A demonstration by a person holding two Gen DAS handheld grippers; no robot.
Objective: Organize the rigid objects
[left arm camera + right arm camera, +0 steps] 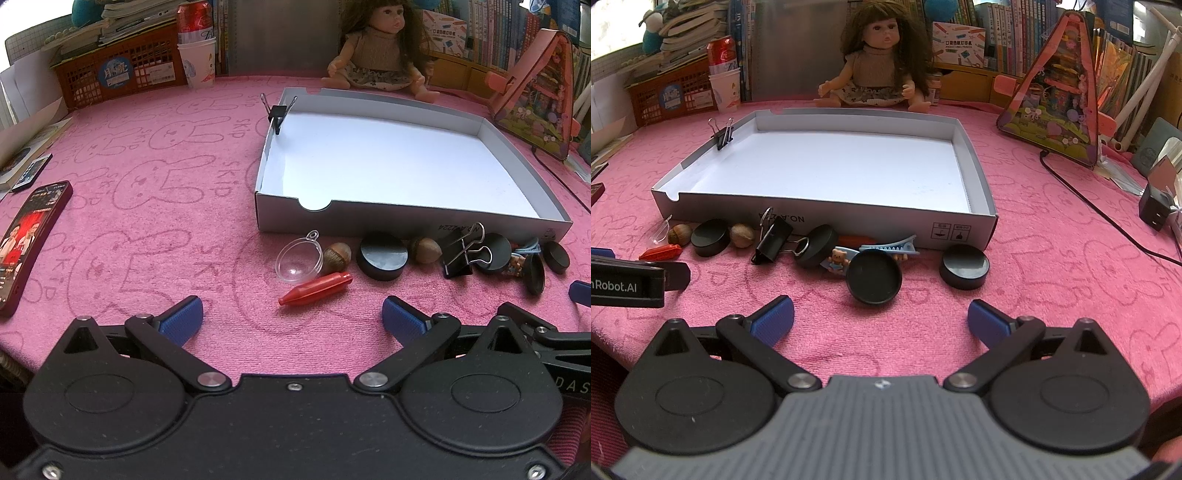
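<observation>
Grippers left and right are held spread wide with nothing between the fingers above pink cloth, while small objects such as red cap and black lids are lined just before white box, a binder clip clamped on its left wall.

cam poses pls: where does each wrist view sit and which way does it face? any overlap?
Left wrist: low over the pink cloth, facing the white box; shows its own open left gripper and the red cap ahead.
Right wrist: further right, same heading; shows its open right gripper, with the left gripper at its left edge.
Shared: box, doll, row of small items.
</observation>
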